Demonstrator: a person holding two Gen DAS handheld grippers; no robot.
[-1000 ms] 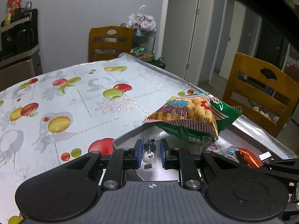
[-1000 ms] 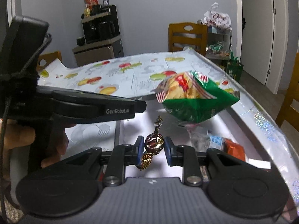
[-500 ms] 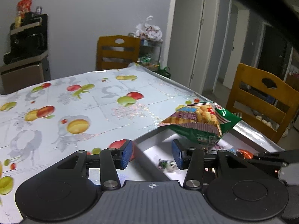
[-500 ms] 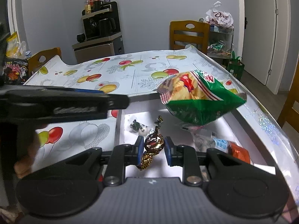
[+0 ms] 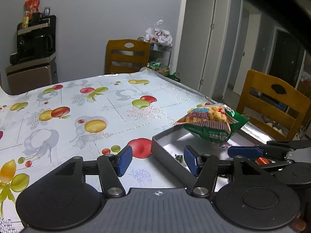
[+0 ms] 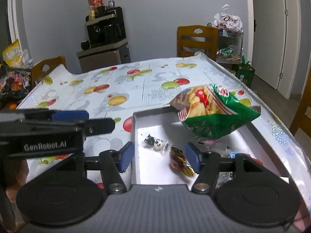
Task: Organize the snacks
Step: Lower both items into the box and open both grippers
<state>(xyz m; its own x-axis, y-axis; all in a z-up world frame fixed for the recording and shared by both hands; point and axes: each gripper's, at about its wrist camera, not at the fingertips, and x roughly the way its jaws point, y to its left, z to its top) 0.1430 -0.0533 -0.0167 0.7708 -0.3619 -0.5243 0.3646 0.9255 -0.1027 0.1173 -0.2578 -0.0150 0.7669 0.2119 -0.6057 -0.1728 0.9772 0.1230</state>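
Looking along the left gripper (image 5: 156, 162) in the left wrist view: blue fingers (image 5: 124, 160) spread apart, having just been opening, nothing between them but tablecloth and the near left corner of the grey box (image 5: 165, 151). A small green-wrapped candy (image 5: 179, 157) lies inside the box by that corner, apart from the pads. Green cracker bag (image 5: 211, 125) sits on the far rim of the box, tilted; an orange packet (image 5: 262, 161) shows w/ part hidden behind the right gripper (image 5: 258, 152), which pokes in from the right edge. Right wrist view: right gripper's (image 6: 159, 158) jaws also spread, just been opening; brown-gold foil candy (image 6: 179, 163), blurred, sits low in the box btwn the pads, nearer the right one, not pinched. Panda candy (image 6: 155, 142) lies on the white box floor (image 6: 151, 167) just beyond. Cracker bag (image 6: 211, 112) rests over the far right of the box. Left gripper (image 6: 64, 124) crosses at left, above the fruit-print tablecloth (image 6: 136, 85)
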